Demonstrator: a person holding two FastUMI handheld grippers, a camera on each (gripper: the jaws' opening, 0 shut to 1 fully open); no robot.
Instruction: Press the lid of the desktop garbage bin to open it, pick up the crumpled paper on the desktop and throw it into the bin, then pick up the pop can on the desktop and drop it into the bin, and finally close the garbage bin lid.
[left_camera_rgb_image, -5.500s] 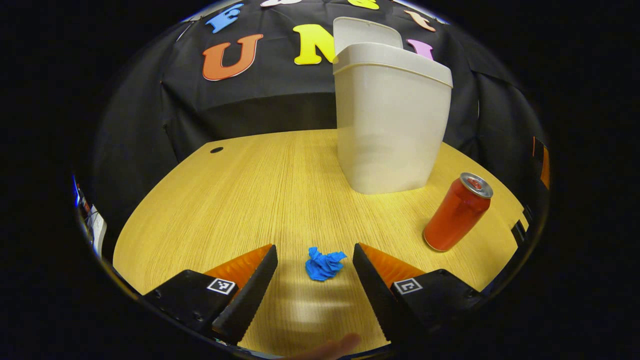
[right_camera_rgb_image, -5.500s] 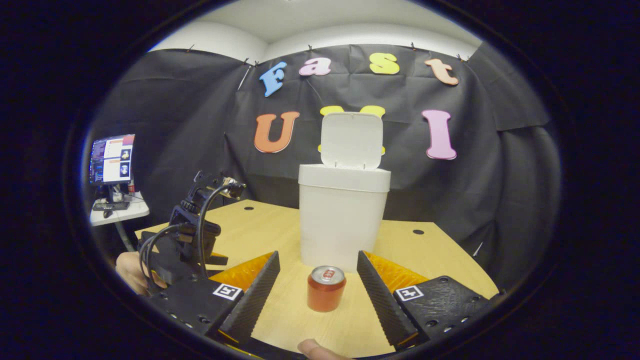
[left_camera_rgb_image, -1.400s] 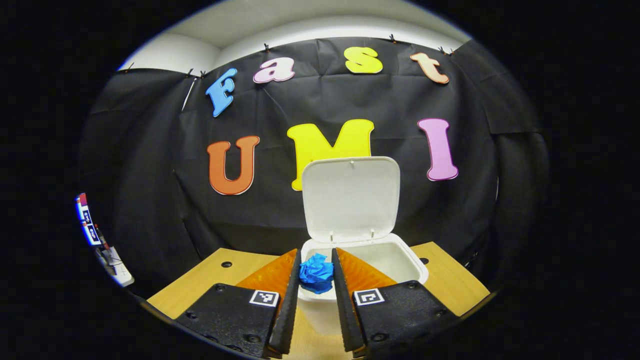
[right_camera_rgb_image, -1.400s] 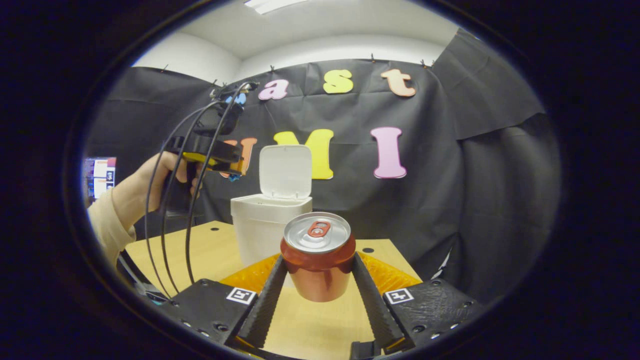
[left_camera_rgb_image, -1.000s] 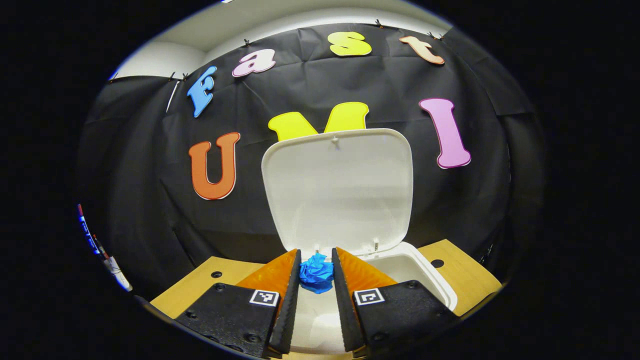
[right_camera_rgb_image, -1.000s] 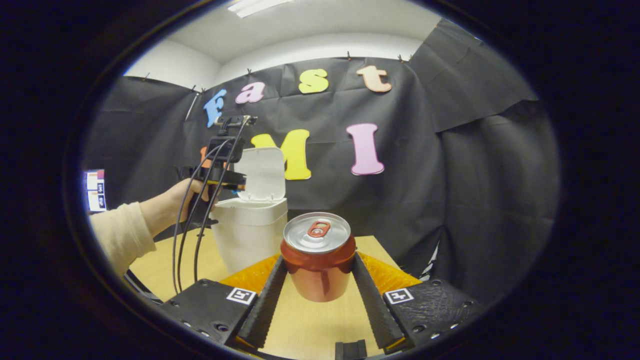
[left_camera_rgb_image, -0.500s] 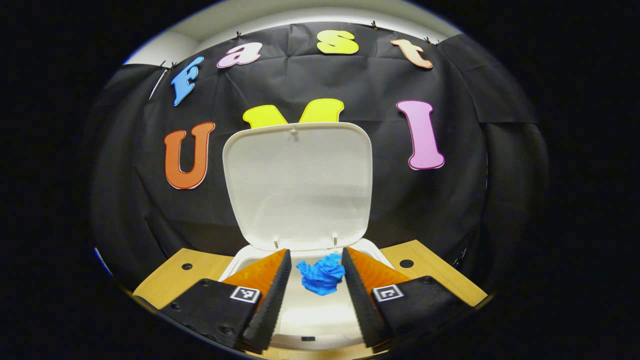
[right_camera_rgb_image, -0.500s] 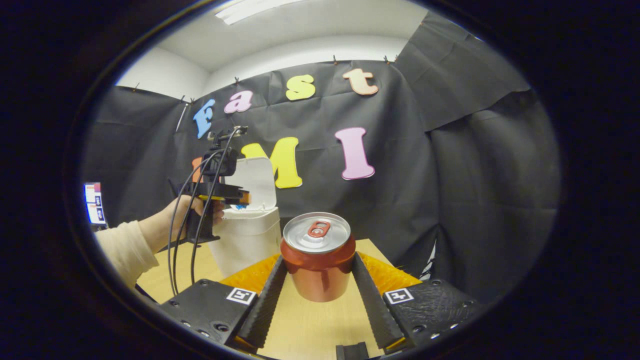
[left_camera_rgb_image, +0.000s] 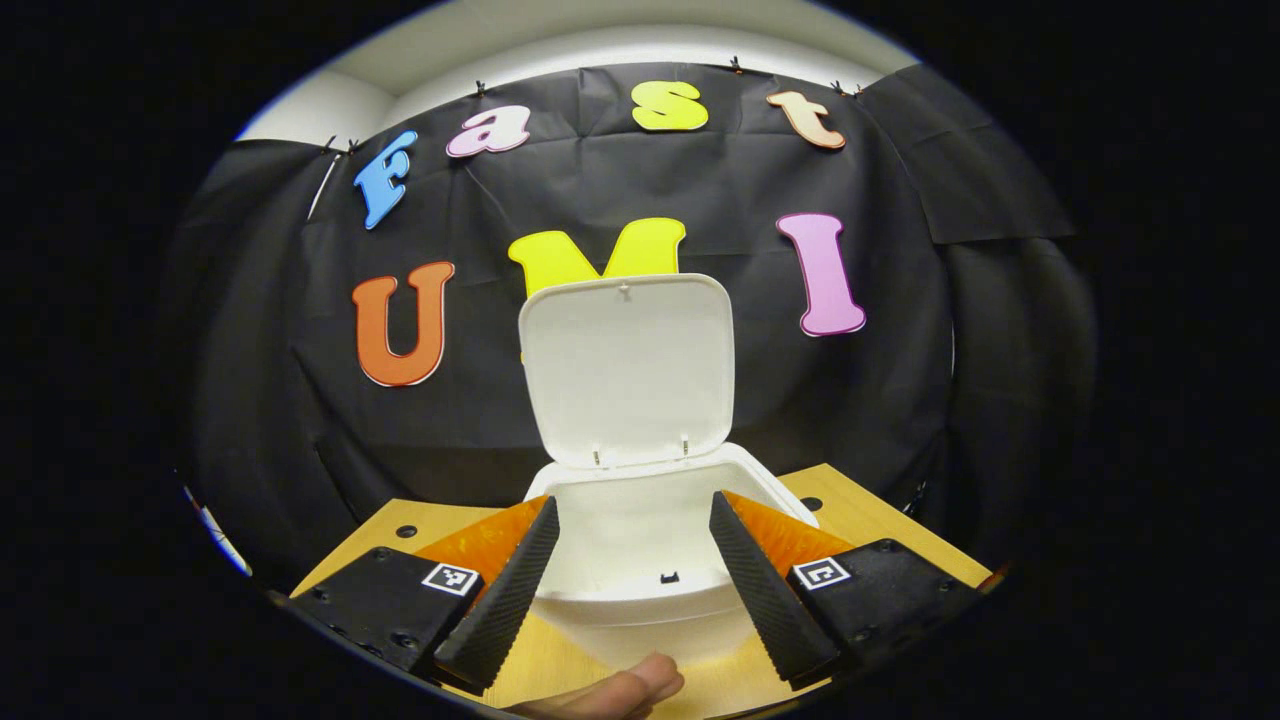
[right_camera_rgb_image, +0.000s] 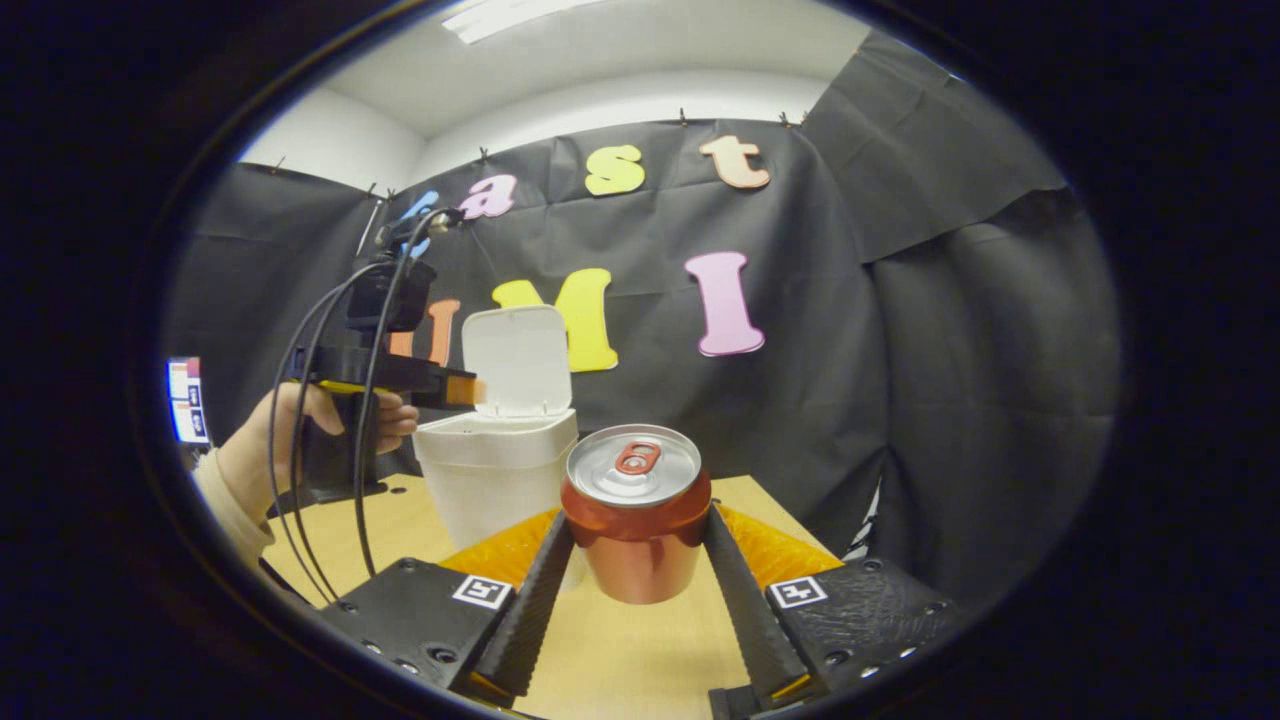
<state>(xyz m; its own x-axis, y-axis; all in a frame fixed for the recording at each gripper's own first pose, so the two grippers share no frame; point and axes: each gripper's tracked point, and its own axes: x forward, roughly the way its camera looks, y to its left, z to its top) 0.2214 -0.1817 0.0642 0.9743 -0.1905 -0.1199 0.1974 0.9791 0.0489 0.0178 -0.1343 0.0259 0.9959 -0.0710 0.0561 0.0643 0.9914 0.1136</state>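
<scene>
The white bin (left_camera_rgb_image: 640, 590) stands on the wooden table (left_camera_rgb_image: 880, 520) with its lid (left_camera_rgb_image: 625, 370) hinged upright. My left gripper (left_camera_rgb_image: 633, 505) hovers open just in front of and above the bin's mouth, with nothing between its fingers. In the right gripper view the red pop can (right_camera_rgb_image: 634, 468) is upright and lifted off the table, with my right gripper (right_camera_rgb_image: 637, 530) shut on its sides. Beyond it to the left stands the bin (right_camera_rgb_image: 495, 480), lid (right_camera_rgb_image: 515, 360) up. The left gripper (right_camera_rgb_image: 455, 388), held by a hand (right_camera_rgb_image: 300, 430), hangs by the bin's rim.
Black cables (right_camera_rgb_image: 320, 480) trail down from the left gripper. A screen (right_camera_rgb_image: 187, 400) sits at the far left edge. The table (right_camera_rgb_image: 620, 650) has small round holes (left_camera_rgb_image: 812, 504) near its back edge. A fingertip (left_camera_rgb_image: 620, 690) shows at the bottom of the left gripper view.
My left gripper has opened; the blue crumpled paper it held has left its fingers over the bin. That gripper has drawn back a little. The right gripper keeps holding the can.
</scene>
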